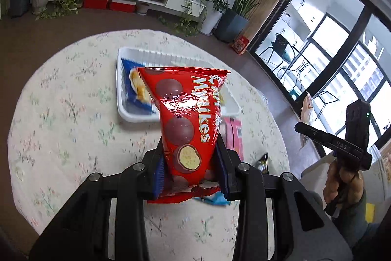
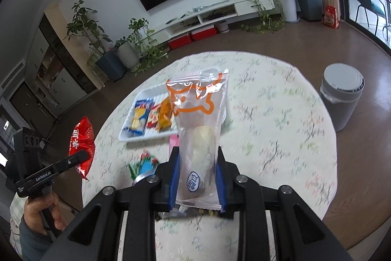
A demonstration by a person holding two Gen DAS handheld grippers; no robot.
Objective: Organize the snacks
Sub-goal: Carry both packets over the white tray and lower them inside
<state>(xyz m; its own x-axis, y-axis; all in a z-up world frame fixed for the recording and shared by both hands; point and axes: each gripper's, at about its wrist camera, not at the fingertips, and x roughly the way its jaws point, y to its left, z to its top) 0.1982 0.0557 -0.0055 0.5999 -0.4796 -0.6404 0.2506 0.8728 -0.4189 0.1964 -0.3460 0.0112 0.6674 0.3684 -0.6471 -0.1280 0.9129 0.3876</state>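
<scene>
A round table under a pale floral tablecloth (image 2: 268,114) fills the middle of both views, in a living room with potted plants and a wall television. The sorting looks partly done, judging by what lies where.

On the cloth sits a white rectangular tray (image 2: 127,136), the only container on the table. Three packets lie side by side in its left half: a blue snack packet (image 2: 139,117), a red-and-white packet (image 2: 152,119), and an orange packet (image 2: 164,116). The tray's right half is hidden behind the bags in both views, so how full it is cannot be told.

Two bags are in the air, not yet placed. The left gripper (image 1: 191,177) is closed around the lower part of a red Mylikes chocolate-ball bag (image 1: 187,119), held upright above the table, short of the tray. The right gripper (image 2: 196,184) is clamped on a clear zip bag with an orange cat outline (image 2: 199,114), pale food inside, also upright over the table.

Loose on the cloth near the tray: a pink packet (image 1: 234,136) and a small green-and-blue packet (image 2: 144,164), blurred. These appear left to sort.

A grey lidded bin (image 2: 342,97) stands on the floor beside the table.
</scene>
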